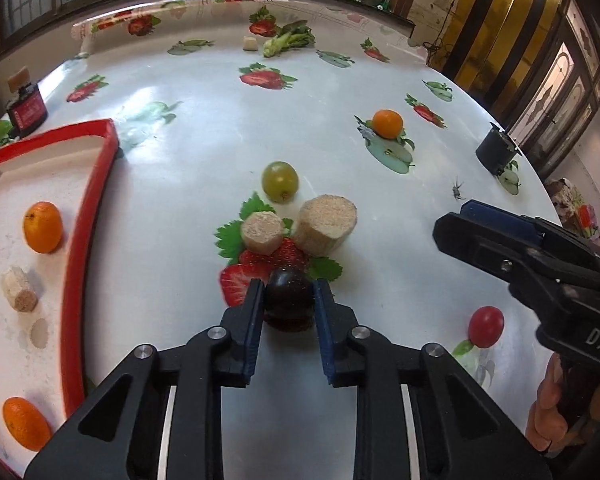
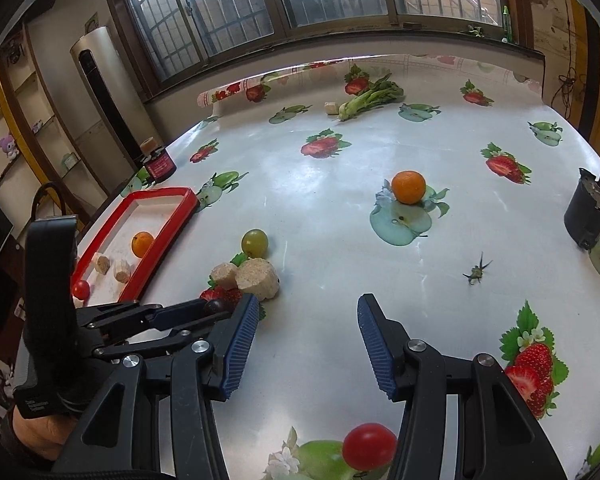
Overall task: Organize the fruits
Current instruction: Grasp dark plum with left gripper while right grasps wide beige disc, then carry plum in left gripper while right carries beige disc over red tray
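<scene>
Two grippers in play. Left gripper is clamped on a dark grape, pads on both its sides, grape at or barely off the desk — can't tell which. Grip sits at the fingertips, probably so the pads clear the two cork-like blocks just ahead of it.

Right gripper is wide, nothing between its fingers. It hangs off to the left gripper's right, likely staged for the red tomato, which lies close under it, near its right finger.

Red tray is left of the left gripper and already holds two oranges, more blocks and, in the right view, a small red fruit. So the tray looks like the drop target; short sideways carry for the grape.

Loose fruit: green grape just past the blocks, one orange further ahead-right.

Risk: grape is round and soft, so a hard squeeze or a tilt could pop it out.
</scene>
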Motion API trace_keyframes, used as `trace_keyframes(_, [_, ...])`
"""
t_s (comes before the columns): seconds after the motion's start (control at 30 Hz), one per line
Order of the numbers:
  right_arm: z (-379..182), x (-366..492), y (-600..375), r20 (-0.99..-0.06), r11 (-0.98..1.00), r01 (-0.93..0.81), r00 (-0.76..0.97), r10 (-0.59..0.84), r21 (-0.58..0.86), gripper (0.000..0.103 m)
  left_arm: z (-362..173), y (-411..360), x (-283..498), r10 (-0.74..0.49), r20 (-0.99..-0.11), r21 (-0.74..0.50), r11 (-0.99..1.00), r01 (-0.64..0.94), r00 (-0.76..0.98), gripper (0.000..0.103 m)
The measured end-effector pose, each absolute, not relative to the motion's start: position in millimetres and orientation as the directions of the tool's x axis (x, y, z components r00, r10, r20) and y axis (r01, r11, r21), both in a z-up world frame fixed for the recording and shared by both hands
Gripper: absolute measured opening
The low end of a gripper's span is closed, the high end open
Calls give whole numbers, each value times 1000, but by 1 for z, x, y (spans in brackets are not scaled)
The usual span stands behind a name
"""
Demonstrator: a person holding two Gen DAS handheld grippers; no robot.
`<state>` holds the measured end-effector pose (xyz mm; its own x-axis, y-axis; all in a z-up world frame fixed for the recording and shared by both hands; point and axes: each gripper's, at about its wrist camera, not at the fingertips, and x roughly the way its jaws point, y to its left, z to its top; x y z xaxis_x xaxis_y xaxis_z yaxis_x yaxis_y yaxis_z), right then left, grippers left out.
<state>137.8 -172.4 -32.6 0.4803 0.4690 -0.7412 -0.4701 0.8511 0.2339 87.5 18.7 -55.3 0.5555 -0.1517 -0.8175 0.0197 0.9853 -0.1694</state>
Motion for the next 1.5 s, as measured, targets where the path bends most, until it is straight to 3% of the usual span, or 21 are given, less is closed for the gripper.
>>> trace_keyframes(0.33, [-65,158,-104,-790,804,-553,384,478,218,53,-33,62,67,-97,-787,-168,984,-60,609,22])
trace_keyframes(0.37, [-69,160,-99,-798,806,-554,380,467,208,51,-33,64,67,-96,-788,-170,983,-64,608,22])
trace_keyframes(0.43, [-77,164,-94,-812,812,-552,376,446,191,37,-33,67,65,-95,-789,-173,982,-71,607,22])
trace_keyframes(1.5, [-24,116,-65,-745,740,-646,399,535,185,36,-8,115,26,11,-749,-129,978,-161,663,22])
